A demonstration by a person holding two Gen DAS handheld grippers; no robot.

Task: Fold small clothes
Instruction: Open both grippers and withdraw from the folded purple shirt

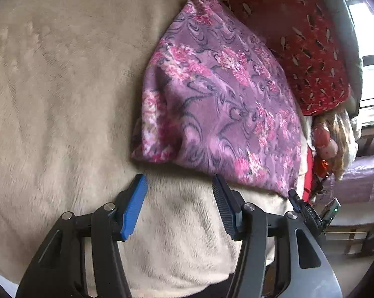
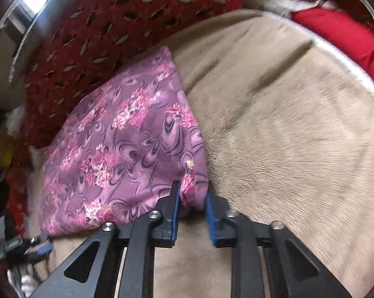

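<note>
A purple floral garment (image 1: 216,104) lies folded on a beige plush blanket (image 1: 63,87). My left gripper (image 1: 179,186) is open and empty, just in front of the garment's near edge, not touching it. In the right wrist view the same garment (image 2: 127,144) lies at the left. My right gripper (image 2: 193,198) has its jaws around the garment's near right corner, with a gap still between the blue pads (image 2: 175,213) and the cloth bunched between them. The right gripper's tip shows in the left wrist view (image 1: 296,198).
A dark red patterned cloth (image 1: 286,24) lies behind the garment, also in the right wrist view (image 2: 112,24). A red cloth (image 2: 343,34) lies at the blanket's far right edge. A window (image 1: 370,49) and clutter are at the right.
</note>
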